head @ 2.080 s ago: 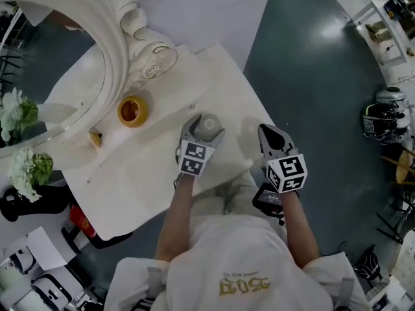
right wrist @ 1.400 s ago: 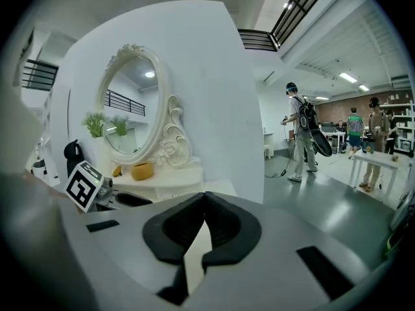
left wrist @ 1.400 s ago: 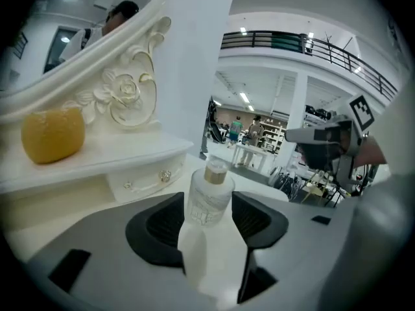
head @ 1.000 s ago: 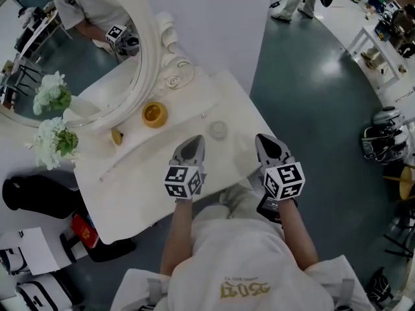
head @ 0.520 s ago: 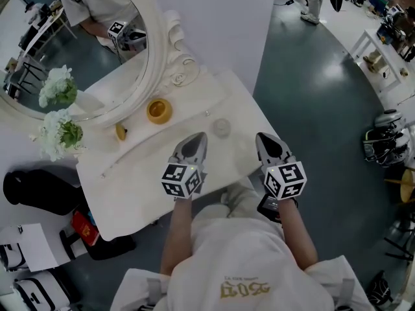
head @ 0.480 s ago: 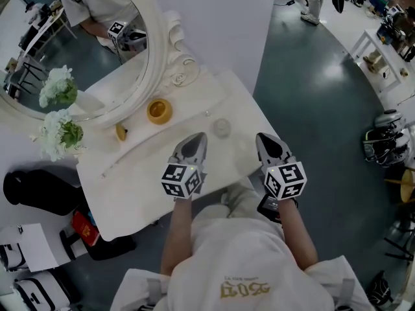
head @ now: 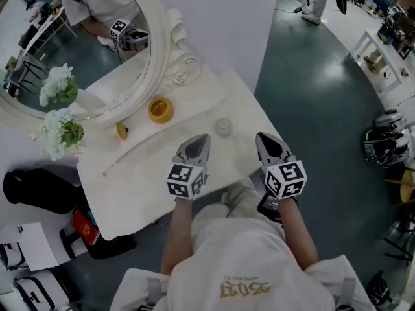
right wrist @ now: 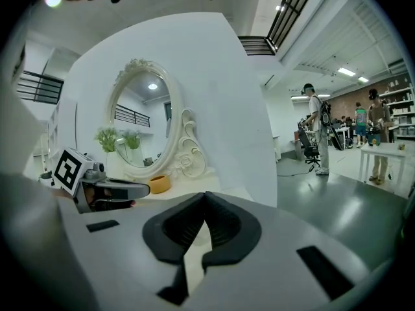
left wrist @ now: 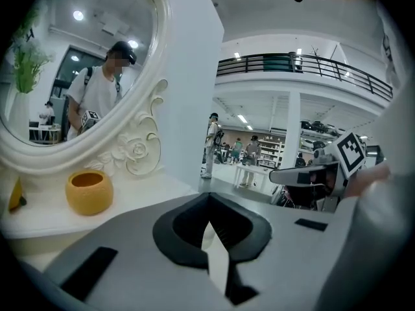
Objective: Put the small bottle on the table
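The small pale bottle stands upright on the white table, near its right edge. My left gripper hovers just short of the bottle on the near left, shut with nothing in it, and not touching the bottle. In the left gripper view the left gripper shows its jaw tips meeting. My right gripper hangs shut and holds nothing, just off the table's right edge, level with the left one. The right gripper view shows the right gripper with its tips together.
A yellow bowl sits by the foot of a big oval mirror at the table's back. A small yellow object and white flowers lie further left. Dark floor drops away past the right edge.
Two seconds ago the left gripper's jaws stood around the bottle. It has since let go, shut and drawn back toward me; the bottle stays on the table. The right gripper has barely moved.
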The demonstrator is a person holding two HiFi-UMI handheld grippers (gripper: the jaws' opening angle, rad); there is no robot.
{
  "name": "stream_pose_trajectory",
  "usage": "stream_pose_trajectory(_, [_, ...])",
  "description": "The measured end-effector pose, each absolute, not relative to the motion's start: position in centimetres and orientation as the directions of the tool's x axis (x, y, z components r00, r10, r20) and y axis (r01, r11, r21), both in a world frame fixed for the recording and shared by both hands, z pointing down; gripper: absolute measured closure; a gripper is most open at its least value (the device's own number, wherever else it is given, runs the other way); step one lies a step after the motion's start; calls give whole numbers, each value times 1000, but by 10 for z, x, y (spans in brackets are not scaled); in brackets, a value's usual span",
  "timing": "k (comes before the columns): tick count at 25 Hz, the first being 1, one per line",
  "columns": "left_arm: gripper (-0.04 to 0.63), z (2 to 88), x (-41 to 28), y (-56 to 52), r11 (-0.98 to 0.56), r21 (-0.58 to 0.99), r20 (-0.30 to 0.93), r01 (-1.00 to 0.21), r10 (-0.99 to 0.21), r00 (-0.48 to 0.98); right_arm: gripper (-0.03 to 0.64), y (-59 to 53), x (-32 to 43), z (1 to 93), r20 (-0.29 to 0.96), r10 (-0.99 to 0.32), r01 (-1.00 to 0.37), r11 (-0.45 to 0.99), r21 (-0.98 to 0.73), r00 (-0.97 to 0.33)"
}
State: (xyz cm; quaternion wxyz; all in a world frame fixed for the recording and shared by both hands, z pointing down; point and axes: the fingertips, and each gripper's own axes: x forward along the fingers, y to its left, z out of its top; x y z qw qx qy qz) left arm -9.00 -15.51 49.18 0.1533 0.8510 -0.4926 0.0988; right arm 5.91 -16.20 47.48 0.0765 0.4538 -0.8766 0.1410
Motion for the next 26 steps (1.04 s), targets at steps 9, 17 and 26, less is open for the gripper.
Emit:
stream_pose_trajectory(9, [578, 495, -94, -156, -455, 169, 320, -875, -814, 485, 604, -161, 53, 476, 273, -765, -812, 559, -168, -583])
stream_pose_trajectory(17, [577, 499, -91, -154, -466, 171, 328, -868, -804, 496, 604, -161, 54, 477, 273, -766, -813, 555, -175, -582])
stream_pose_trajectory(26, [577, 502, -94, -154, -459, 180, 330, -870, -805, 493, 604, -158, 52, 476, 270, -762, -808, 563, -175, -589])
